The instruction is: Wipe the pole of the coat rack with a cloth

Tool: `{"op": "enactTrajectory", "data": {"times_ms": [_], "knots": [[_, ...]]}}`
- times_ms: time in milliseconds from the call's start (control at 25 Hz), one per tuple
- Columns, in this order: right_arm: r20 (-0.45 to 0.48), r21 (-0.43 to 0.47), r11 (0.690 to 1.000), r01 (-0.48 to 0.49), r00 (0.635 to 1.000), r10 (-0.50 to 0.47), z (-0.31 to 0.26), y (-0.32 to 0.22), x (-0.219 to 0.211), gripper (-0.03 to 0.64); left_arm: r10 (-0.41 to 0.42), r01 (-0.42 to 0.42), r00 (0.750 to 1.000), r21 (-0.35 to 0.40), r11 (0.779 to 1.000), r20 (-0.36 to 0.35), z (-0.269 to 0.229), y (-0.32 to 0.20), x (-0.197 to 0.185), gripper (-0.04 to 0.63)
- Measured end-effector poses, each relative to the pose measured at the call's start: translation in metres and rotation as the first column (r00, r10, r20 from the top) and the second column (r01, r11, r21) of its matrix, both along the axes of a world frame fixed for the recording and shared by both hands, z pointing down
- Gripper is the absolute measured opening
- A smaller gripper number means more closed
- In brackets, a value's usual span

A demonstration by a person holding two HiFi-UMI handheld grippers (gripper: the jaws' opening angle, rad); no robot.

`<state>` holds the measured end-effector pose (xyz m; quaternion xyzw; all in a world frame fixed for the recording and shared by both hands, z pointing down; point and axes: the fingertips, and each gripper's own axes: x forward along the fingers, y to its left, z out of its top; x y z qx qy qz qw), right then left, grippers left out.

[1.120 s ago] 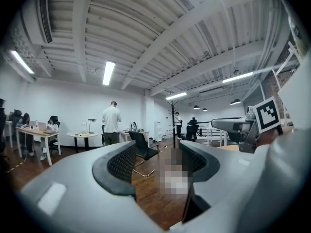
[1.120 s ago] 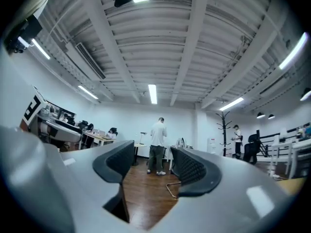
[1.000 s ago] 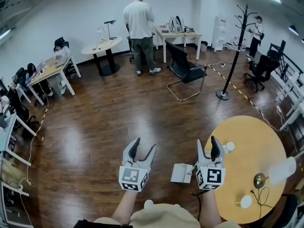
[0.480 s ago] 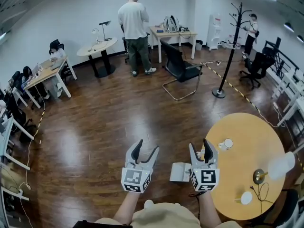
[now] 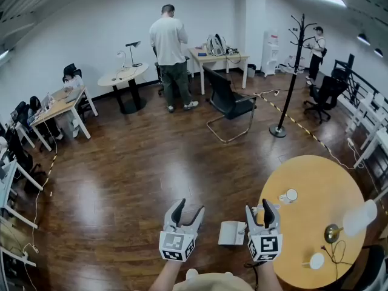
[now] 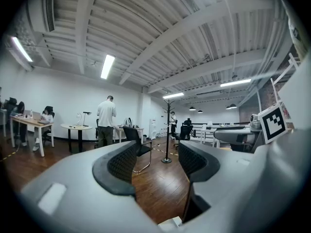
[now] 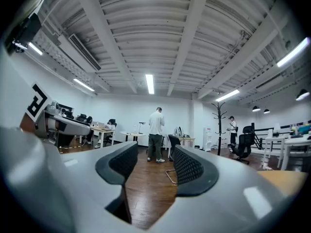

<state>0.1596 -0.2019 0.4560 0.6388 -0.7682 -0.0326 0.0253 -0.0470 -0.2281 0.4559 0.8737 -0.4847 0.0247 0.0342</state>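
Observation:
The black coat rack stands far across the room on the wood floor, beside yellow-black floor tape. It also shows small in the left gripper view, coat rack, and in the right gripper view, coat rack. My left gripper and right gripper are held side by side low in the head view, far from the rack. Both are open with nothing between the jaws; left gripper, right gripper. I see no cloth in any view.
A round wooden table stands at the right with a cup and a small lamp. A white boxy object sits between the grippers. A black chair, a standing person and desks lie ahead.
The head view has shifted a little; both grippers now sit lower in the picture and closer together. Their jaws stand as before.

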Motion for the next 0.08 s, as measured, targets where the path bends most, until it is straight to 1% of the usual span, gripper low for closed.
{"op": "enactTrajectory", "data": {"times_ms": [80], "knots": [[-0.001, 0.015, 0.999, 0.028, 1.000, -0.028, 0.0018, 0.0067, -0.0062, 0.238, 0.008, -0.008, 1.000, -0.013, 1.000, -0.004, 0.0053, 0.0030, -0.0003, 0.265]]}}
